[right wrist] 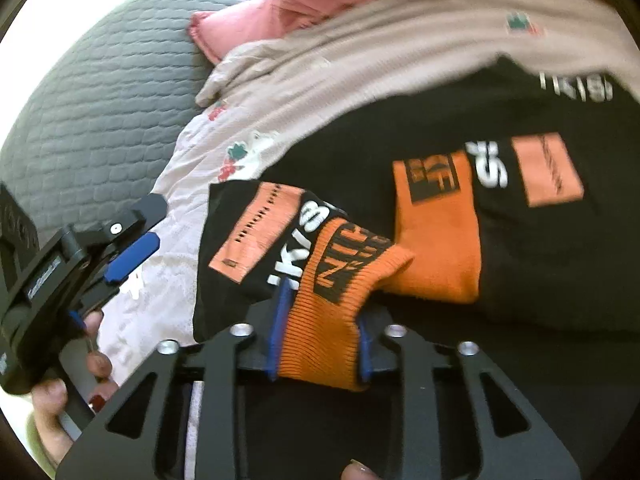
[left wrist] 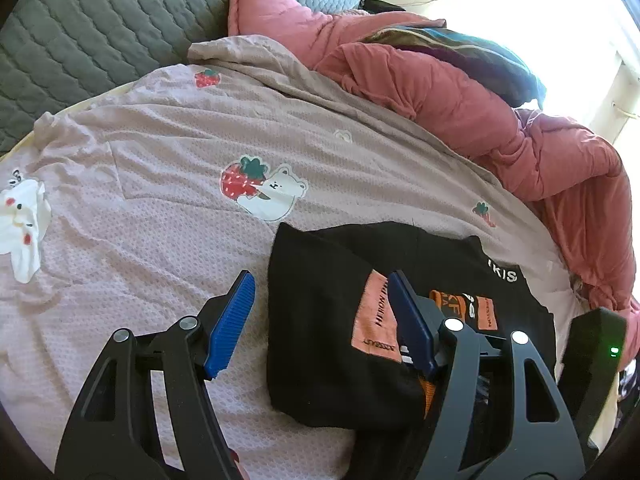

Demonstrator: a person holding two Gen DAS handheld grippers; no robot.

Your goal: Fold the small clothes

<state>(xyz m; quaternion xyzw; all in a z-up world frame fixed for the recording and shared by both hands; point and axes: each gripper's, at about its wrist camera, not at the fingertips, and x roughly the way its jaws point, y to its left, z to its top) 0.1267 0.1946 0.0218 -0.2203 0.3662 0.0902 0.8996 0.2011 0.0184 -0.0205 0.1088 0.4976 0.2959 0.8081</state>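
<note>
A small black garment with orange patches and white lettering lies partly folded on the pink bedsheet. My left gripper is open and empty, its right blue finger over the garment's orange patch, its left one over the sheet. In the right wrist view my right gripper is shut on the garment's orange ribbed cuff, with the black garment spread beyond it. The left gripper also shows in the right wrist view, at the left.
A bunched red quilt lies along the right of the bed. A grey quilted headboard stands behind. A small white garment lies at the left edge of the sheet.
</note>
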